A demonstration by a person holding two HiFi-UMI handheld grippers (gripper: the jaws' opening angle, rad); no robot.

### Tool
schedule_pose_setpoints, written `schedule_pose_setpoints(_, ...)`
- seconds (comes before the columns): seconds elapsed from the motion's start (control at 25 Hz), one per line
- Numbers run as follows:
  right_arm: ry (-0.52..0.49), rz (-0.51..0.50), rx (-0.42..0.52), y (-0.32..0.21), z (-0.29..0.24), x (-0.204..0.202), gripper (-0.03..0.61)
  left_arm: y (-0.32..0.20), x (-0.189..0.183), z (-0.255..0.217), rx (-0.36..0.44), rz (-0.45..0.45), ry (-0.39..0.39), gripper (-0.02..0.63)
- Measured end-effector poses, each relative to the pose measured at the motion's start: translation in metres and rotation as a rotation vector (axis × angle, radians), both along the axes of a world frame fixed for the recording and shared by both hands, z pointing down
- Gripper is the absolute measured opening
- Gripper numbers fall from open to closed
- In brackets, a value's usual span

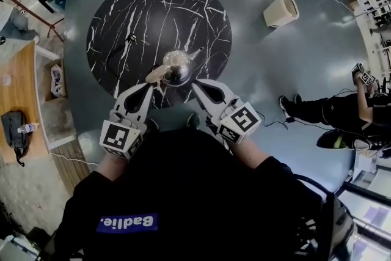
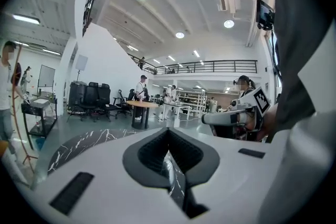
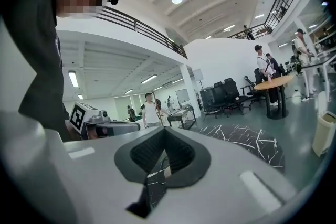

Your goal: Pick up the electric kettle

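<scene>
Sitting close to the near rim of the round black marble table (image 1: 140,15), the electric kettle (image 1: 177,65) shows a shiny steel body, its pale handle (image 1: 157,74) angled toward the person's left and its spout (image 1: 197,53) pointing away. The left gripper (image 1: 148,88) hovers just beside the handle and the right gripper (image 1: 197,85) just beside the opposite flank. Both have their jaws pressed together on nothing, with only marble showing through the gap. Flanking the kettle like this probably readies a grasp, which would need the jaws parted first. A beige bin (image 1: 281,9) stands well apart.
</scene>
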State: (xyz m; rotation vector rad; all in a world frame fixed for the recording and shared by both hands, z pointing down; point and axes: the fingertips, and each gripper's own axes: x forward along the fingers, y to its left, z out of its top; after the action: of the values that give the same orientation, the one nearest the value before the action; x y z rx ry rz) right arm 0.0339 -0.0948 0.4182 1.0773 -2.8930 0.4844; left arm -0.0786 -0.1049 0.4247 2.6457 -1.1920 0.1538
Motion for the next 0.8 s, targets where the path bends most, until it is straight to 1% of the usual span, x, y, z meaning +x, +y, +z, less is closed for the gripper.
schedule_pose_setpoints(0.2,-0.001,-0.017,-0.032,-0.01,0.019,0.013,-0.006,-0.006,0.002,0.022,-0.014,-0.048,-0.041,-0.008)
schedule_pose_setpoints(0.32,0.002,-0.02,-0.048,-0.015,0.03,0.021,-0.006,-0.008,0.002,0.036,-0.027,-0.072,-0.082,-0.008)
schedule_pose_setpoints(0.44,0.006,-0.011,-0.068,-0.018,0.04,0.026,-0.005,-0.008,0.003,0.047,-0.031,-0.081,-0.119,-0.008)
schedule_pose_setpoints(0.64,0.013,-0.008,-0.086,-0.022,0.051,0.029,-0.005,-0.008,-0.002,0.062,-0.046,-0.103,-0.155,-0.006)
schedule_pose_setpoints(0.8,0.02,-0.005,-0.105,-0.024,0.062,0.031,-0.003,-0.011,-0.003,0.075,-0.05,-0.102,-0.184,-0.006)
